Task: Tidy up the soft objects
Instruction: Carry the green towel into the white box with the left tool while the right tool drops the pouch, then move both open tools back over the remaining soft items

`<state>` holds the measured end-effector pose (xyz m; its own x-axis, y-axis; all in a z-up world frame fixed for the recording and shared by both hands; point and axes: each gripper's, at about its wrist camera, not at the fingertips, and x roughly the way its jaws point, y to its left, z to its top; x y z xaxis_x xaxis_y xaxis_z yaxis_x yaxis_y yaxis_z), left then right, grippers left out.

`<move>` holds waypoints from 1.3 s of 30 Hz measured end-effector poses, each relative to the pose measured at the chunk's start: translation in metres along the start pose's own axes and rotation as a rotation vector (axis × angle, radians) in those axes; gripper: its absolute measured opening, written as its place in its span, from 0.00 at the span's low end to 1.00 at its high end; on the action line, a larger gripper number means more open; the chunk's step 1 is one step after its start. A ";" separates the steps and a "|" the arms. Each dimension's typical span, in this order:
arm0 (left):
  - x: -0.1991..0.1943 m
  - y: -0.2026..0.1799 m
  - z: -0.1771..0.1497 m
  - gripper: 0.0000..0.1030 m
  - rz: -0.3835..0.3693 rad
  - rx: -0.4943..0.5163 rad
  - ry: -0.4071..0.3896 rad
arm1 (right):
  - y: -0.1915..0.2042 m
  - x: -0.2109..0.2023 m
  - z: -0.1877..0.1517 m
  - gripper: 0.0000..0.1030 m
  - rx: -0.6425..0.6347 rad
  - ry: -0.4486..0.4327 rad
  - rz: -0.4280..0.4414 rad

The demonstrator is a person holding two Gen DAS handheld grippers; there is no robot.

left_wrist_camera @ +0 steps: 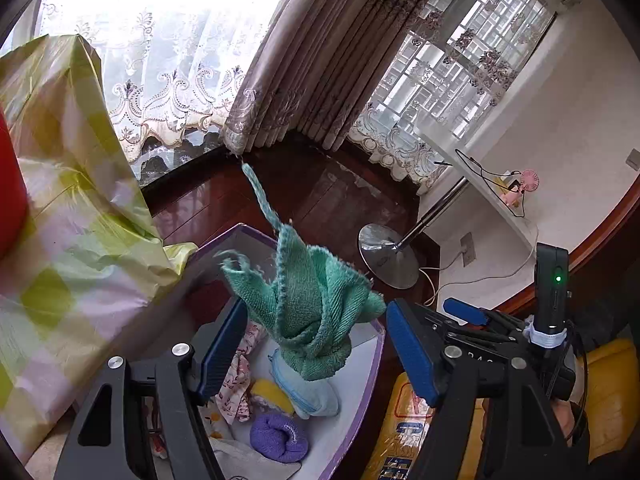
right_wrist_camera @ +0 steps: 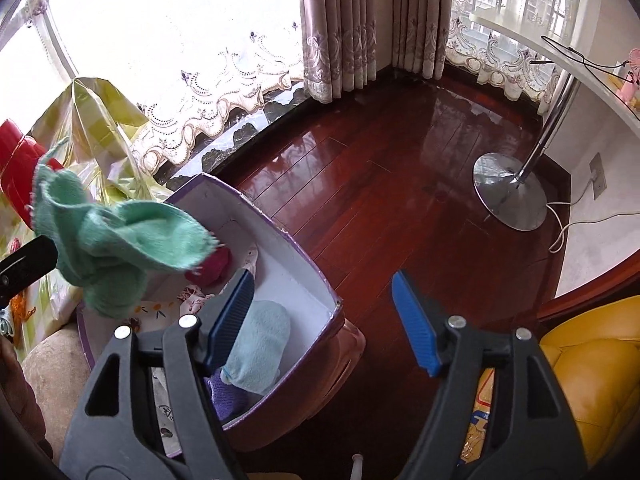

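Glossy red wood floor [right_wrist_camera: 400,200] beneath bright lace-curtained windows [right_wrist_camera: 180,40].

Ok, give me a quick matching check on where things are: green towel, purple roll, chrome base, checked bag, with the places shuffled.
1 green towel
2 purple roll
3 chrome base
4 checked bag

A on the wooden floor
B outside the box, to its left
C in the air above the box
D lying inside the box

Pairs: 1-C, 2-D, 3-A, 4-B

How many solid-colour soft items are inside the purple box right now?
4: light blue one by the near wall, purple roll beside it, yellow one mid-box, red one at the far end. Green towel hangs above, not counted. Patterned cloths may hide more.
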<state>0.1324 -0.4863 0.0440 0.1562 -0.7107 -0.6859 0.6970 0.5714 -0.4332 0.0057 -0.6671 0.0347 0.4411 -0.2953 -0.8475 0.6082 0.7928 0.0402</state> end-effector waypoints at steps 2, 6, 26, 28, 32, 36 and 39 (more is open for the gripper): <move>-0.008 0.009 -0.001 0.74 0.016 -0.018 -0.013 | 0.001 -0.001 0.000 0.74 -0.001 -0.002 0.002; -0.031 0.029 -0.004 0.74 0.044 -0.063 -0.051 | 0.015 -0.002 0.000 0.74 -0.020 -0.001 0.030; -0.176 0.156 -0.070 0.74 0.352 -0.323 -0.311 | 0.204 -0.014 -0.042 0.75 -0.339 0.044 0.298; -0.190 0.168 -0.079 0.74 0.385 -0.355 -0.337 | 0.224 -0.015 -0.047 0.75 -0.371 0.050 0.322; -0.220 0.197 -0.100 0.74 0.441 -0.436 -0.379 | 0.262 -0.016 -0.057 0.75 -0.446 0.064 0.362; -0.254 0.228 -0.123 0.74 0.503 -0.522 -0.428 | 0.296 -0.018 -0.066 0.75 -0.492 0.071 0.404; -0.276 0.250 -0.140 0.74 0.537 -0.588 -0.459 | 0.323 -0.018 -0.072 0.75 -0.522 0.073 0.435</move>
<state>0.1658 -0.0896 0.0432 0.7060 -0.3113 -0.6361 0.0022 0.8992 -0.4376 0.1464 -0.3677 0.0251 0.5163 0.1304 -0.8464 -0.0207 0.9900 0.1399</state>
